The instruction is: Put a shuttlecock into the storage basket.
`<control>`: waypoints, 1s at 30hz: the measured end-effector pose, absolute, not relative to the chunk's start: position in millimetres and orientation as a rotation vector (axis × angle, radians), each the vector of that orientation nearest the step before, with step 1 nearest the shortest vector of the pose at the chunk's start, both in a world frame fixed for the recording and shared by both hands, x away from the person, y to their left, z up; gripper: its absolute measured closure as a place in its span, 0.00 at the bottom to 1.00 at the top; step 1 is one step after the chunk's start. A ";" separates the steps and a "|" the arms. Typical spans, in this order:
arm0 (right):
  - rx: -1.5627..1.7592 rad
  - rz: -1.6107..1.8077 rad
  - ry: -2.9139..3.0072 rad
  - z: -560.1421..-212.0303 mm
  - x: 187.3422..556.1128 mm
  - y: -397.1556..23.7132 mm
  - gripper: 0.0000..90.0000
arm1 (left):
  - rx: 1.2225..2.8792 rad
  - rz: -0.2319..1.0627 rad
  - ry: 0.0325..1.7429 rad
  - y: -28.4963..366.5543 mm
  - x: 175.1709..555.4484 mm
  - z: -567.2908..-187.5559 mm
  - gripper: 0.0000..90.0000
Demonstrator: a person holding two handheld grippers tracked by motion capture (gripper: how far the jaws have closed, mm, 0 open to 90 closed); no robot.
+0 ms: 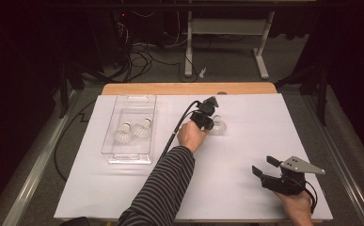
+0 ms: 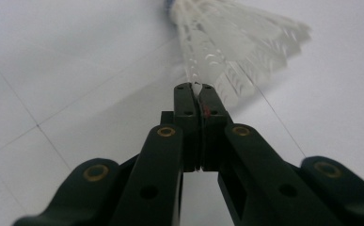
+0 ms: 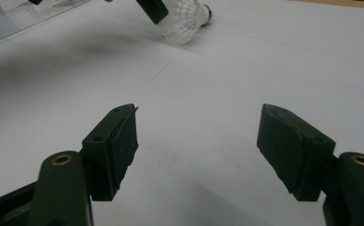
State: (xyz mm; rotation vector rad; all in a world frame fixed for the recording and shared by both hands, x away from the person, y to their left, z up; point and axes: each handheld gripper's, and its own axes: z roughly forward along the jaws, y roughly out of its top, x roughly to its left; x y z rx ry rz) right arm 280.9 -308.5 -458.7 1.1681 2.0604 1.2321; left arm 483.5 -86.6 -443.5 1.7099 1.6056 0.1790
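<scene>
A white feather shuttlecock (image 1: pixel 219 125) lies on its side on the white sheet near the table's middle. My left gripper (image 1: pixel 211 123) is shut on the rim of its feather skirt. In the left gripper view the jaws (image 2: pixel 196 88) meet with a sliver of white feather pinched at their tips, and the shuttlecock (image 2: pixel 236 42) fans out beyond them. My right gripper (image 1: pixel 264 165) rests open at the front right, far from it. Nothing lies between its jaws (image 3: pixel 196 136), and the shuttlecock (image 3: pixel 184 16) shows far ahead of them.
A clear plastic tray (image 1: pixel 111 123) stands at the left and holds two more shuttlecocks (image 1: pixel 122 135) (image 1: pixel 143 130). The left gripper's cable (image 1: pixel 177 129) trails toward the front. A wooden table edge (image 1: pixel 189 88) runs along the back, with floor cables beyond.
</scene>
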 end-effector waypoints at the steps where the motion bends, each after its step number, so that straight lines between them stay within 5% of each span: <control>1: 1.168 1.232 2.060 -458.7 280.9 -308.4 0.33 | 1.709 0.180 1.605 -86.4 483.4 -443.3 0.99; 30: 1.171 1.232 2.058 -458.6 280.8 -308.6 0.33 | 1.729 0.182 1.556 -83.4 478.6 -437.3 1.00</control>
